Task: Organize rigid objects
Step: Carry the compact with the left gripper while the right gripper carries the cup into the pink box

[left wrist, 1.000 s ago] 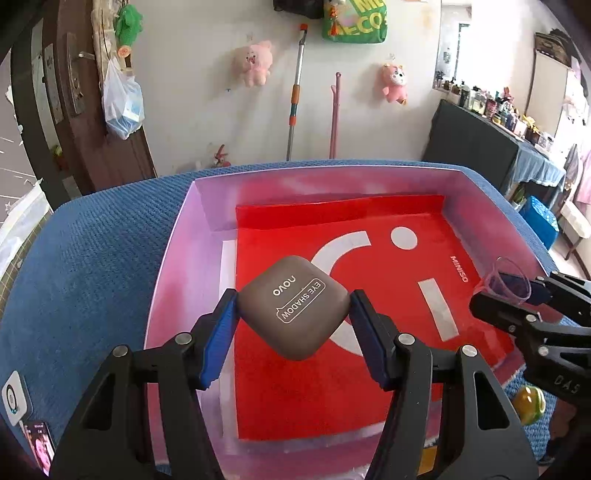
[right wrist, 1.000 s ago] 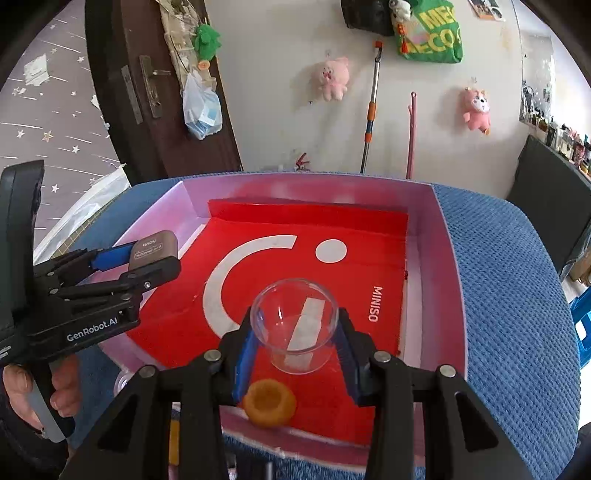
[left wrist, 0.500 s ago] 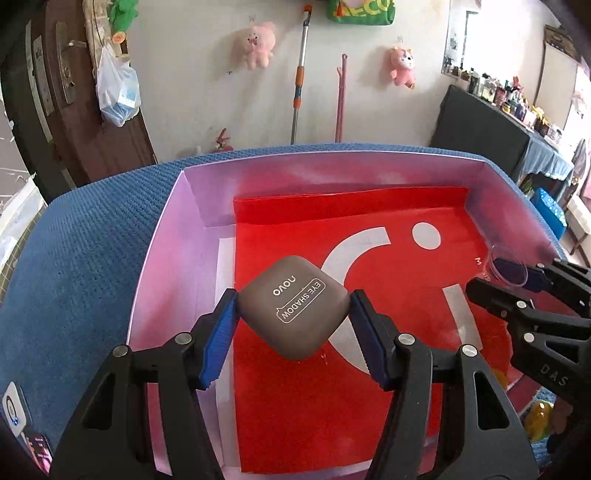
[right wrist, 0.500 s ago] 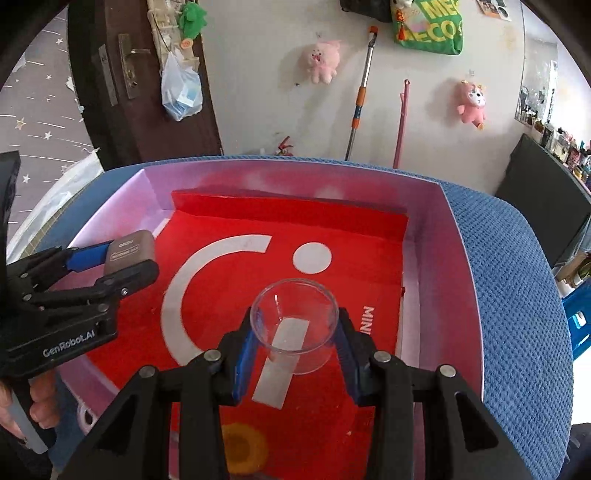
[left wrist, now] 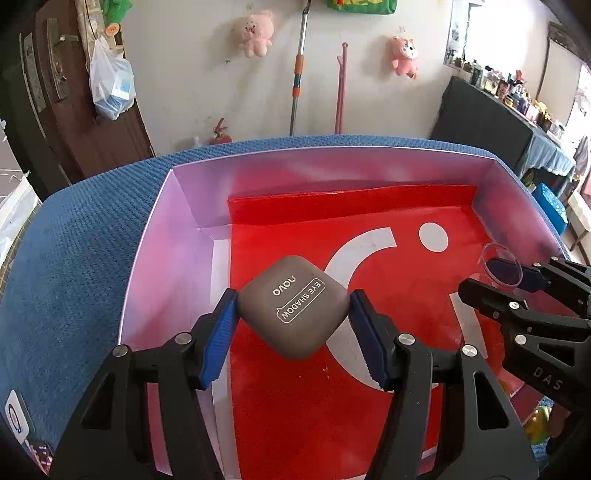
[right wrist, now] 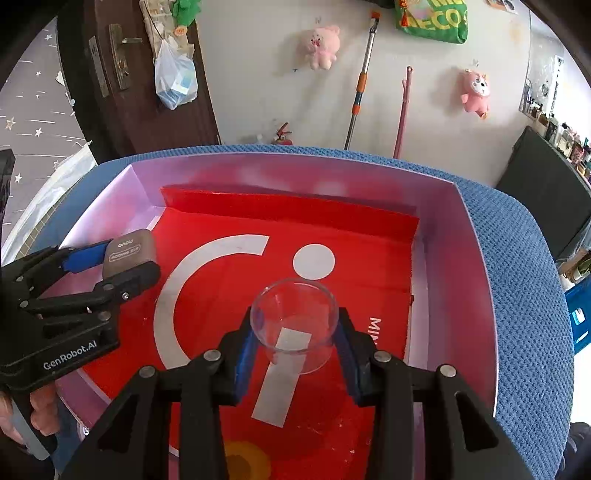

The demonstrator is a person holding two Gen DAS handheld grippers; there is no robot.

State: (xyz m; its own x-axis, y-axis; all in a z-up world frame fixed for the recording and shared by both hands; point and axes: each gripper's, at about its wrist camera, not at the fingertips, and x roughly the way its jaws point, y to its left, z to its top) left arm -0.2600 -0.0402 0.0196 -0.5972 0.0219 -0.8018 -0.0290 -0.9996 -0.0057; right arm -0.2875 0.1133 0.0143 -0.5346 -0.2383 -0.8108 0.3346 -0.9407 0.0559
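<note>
Eyeshadow case is pinched by the left hand-held gripper; clear cup is clamped by the right hand-held gripper, both above the box

White wall with pink plush toys, dark wooden door, mop pole, bright window

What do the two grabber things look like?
Both are black plastic claws with two fingers and silver bolts. The fingers have ridged blue pads. The left gripper says GenRobot.AI in white on its side. The right gripper shows the letters DAS.
</note>
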